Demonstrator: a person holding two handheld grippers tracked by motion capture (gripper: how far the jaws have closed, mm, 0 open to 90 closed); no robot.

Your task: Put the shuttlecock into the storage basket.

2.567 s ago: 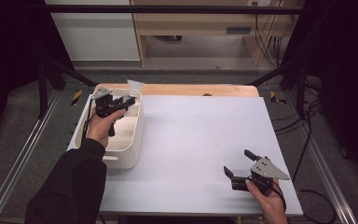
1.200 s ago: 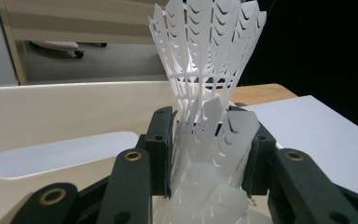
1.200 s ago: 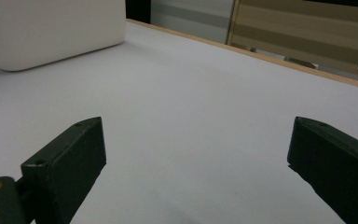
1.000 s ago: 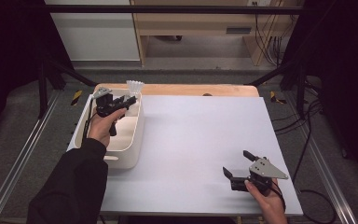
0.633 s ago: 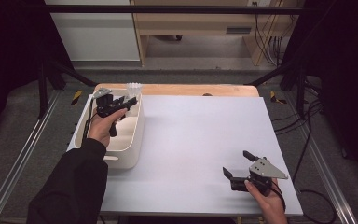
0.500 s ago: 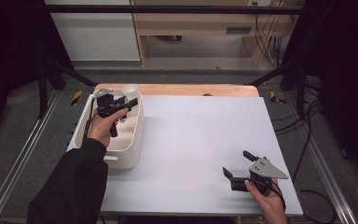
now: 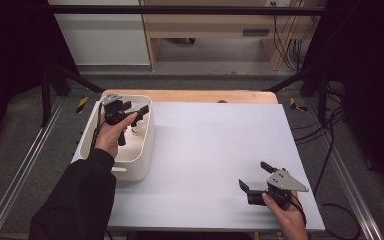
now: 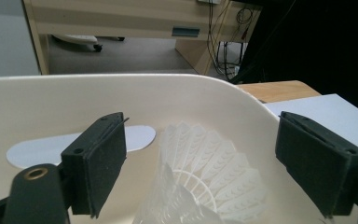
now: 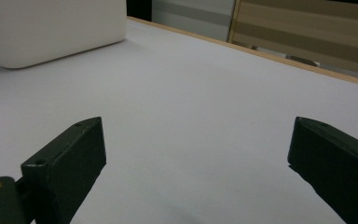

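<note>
We have just been opening our left tool [image 8: 200, 172] wide over the shuttlecock [image 8: 205, 186] in the bin [image 7: 142, 165]; next, lift clear. Our right tool [image 7: 254, 181] stands wide, empty.

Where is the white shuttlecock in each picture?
High view: the shuttlecock sits inside the white bin at the table's left, just past the left gripper.
Left gripper view: bottom centre, between the open jaws.
Right gripper view: not in it.
Shared landmark: the white bin.
</note>
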